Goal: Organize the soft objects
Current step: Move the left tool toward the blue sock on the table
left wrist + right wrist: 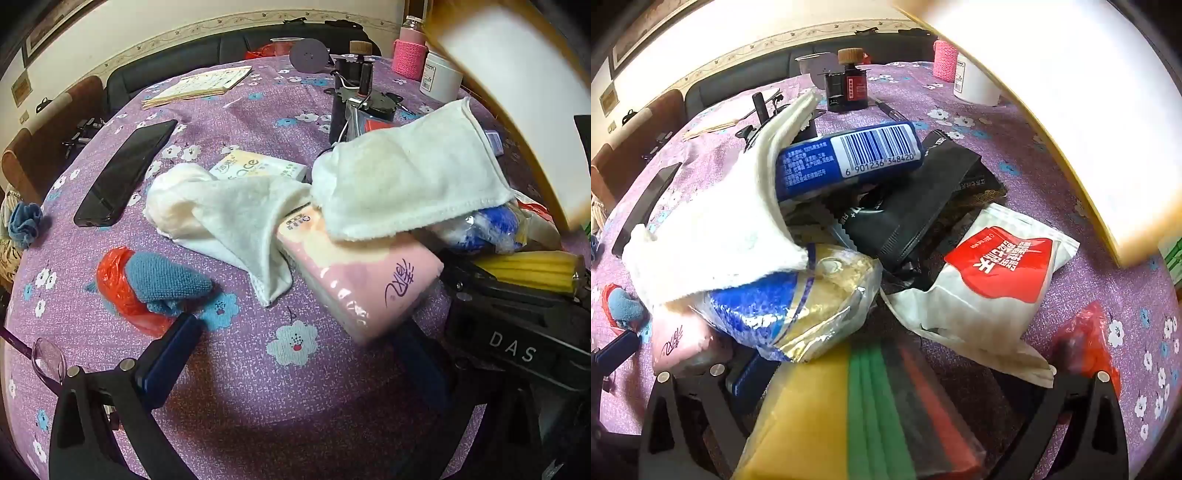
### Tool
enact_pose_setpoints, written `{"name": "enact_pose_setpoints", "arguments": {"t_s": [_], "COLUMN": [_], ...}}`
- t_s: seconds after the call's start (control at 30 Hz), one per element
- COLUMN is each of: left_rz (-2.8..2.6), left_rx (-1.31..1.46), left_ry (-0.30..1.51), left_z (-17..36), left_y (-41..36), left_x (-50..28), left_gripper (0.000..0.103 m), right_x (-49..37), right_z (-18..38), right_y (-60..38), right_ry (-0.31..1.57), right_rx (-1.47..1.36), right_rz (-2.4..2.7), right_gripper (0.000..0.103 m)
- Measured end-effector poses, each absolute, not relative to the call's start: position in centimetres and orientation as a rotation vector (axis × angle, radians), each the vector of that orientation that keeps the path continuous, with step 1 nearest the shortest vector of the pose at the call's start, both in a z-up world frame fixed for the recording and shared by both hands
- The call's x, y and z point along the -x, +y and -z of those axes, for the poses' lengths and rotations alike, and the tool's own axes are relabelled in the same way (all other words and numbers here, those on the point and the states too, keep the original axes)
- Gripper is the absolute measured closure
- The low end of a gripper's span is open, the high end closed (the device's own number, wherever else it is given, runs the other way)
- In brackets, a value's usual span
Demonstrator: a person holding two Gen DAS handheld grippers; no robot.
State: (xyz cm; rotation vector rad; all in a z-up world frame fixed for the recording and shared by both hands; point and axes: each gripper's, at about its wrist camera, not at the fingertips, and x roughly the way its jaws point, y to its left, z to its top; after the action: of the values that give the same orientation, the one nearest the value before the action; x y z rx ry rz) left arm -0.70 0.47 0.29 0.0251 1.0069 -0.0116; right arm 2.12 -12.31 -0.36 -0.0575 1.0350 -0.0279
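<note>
White terry towels [406,184] drape over a pink plastic-wrapped tissue pack [354,280] mid-table, amid soft packets. Best taken one at a time, probably from a free towel edge. The left gripper [295,354] and right gripper [886,384] both tilt steeply downward, jaws wide apart, holding nothing.
</note>
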Motion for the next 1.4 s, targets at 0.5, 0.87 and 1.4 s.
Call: {"name": "enact_pose_setpoints", "arguments": {"t_s": [0.5,0.87,1.4], "left_rz": [0.01,-0.004,-0.017], "left_rx": [-0.024,-0.003,0.101], "left_ry": [1.007,1.042,0.802], "left_z": [-0.3,-0.5,-17.0], "left_y": [0.5,1.0,12.2], "left_x": [0.7,2.6,5.8], "left_gripper": [0.0,0.0,0.0], "right_x": [-2.1,-2.1,-2.0], "right_z": [0.2,0.2,0.3], "right_y": [-12.5,-12.5,-12.5], "right_ry": [1.036,1.036,1.036], "right_rx": [0.058,0.058,0.057], "right_rz": [0.028,0.028,0.028], "right_gripper": [0.001,0.001,0.001]}}
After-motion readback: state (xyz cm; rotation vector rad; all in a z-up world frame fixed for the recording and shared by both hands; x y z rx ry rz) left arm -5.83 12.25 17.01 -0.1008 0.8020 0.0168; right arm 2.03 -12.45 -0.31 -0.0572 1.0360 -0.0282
